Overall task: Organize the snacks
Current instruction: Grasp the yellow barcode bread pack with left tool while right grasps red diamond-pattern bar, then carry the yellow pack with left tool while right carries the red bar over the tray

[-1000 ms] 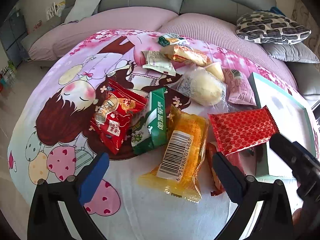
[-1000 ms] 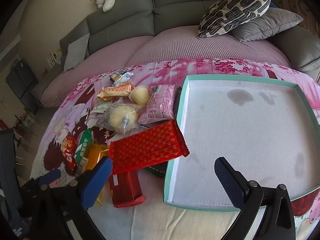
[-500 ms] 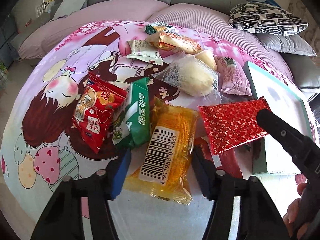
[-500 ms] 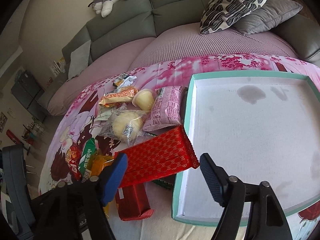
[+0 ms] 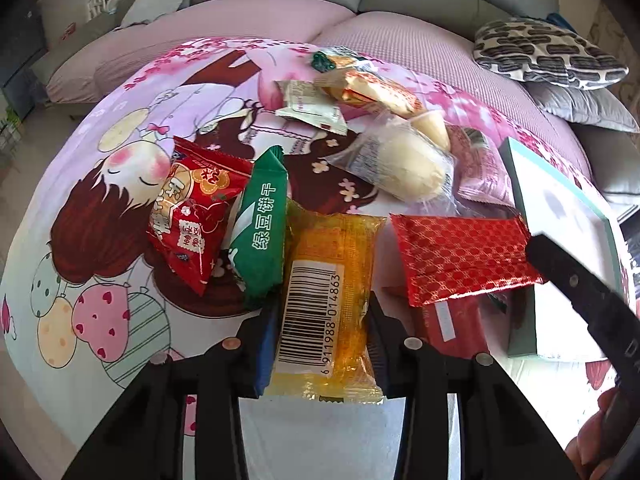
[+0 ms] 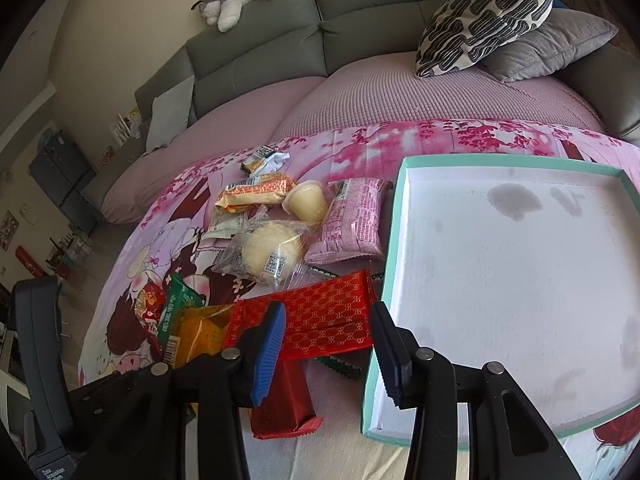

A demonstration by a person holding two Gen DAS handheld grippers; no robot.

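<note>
Several snack packets lie on a pink cartoon-print cloth. My left gripper (image 5: 322,344) is closing, its pads pressing both long sides of an orange packet (image 5: 328,256) with a barcode label. My right gripper (image 6: 328,354) is closing too. The right part of a red gold-patterned packet (image 6: 320,320) lies between its fingers, and the pads do not visibly press it. The left wrist view shows that red packet (image 5: 460,256) beside the right gripper's black body. A white tray with a teal rim (image 6: 394,240) sits empty to the right.
A green packet (image 5: 262,224), a red printed packet (image 5: 192,216), a wrapped bun (image 5: 400,164), a pink packet (image 6: 356,220) and a jelly cup (image 6: 306,202) lie around. A dark red packet (image 6: 284,408) lies under the patterned one. Behind stand a grey sofa and cushions (image 6: 484,16).
Both grippers' jaws have narrowed from wide open. The left one moved forward and came in around the orange packet. The right one shifted left over the red patterned packet.
</note>
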